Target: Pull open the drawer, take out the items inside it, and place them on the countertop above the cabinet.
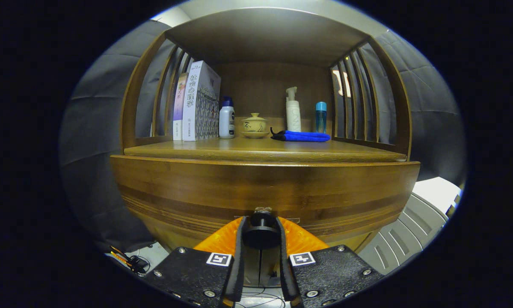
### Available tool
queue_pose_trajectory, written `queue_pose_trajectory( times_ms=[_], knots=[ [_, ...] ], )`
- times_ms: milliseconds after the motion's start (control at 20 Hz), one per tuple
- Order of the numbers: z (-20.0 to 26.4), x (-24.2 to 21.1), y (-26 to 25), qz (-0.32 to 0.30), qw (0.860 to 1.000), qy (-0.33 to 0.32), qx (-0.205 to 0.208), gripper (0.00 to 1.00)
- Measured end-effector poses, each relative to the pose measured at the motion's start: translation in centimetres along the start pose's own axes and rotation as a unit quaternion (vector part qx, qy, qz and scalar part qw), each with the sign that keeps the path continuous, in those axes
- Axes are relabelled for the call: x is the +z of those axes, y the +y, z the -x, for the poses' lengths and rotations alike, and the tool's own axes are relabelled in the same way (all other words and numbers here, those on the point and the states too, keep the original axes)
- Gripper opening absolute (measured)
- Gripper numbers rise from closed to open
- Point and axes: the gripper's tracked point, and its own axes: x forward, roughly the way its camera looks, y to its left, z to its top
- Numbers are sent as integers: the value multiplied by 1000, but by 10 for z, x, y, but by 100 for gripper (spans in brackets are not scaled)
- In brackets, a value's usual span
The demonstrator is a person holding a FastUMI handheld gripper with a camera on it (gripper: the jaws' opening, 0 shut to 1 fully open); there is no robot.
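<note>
We have the gripper [261, 233] closed down on the drawer knob [261, 231] at the lower middle of the frame, a finger pressing on each side of it. The drawer [260, 192] front fills the band just above and looks shut, so its contents are hidden from us. Across the middle of the frame lies the countertop [260, 149], carrying books [198, 102], a white bottle [226, 119], a lidded cup [254, 124], a blue cloth [301, 136], a pump bottle [293, 112] and a blue bottle [321, 116]. We should pull straight back, level with the drawer, keeping the squeeze firm so the knob does not slip out.
</note>
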Motion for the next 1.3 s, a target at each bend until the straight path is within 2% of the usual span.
queue_pose_trajectory(
  times_ms=[1300],
  knots=[
    [16,-5,0,12,1000,-16,-9,35]
  ],
)
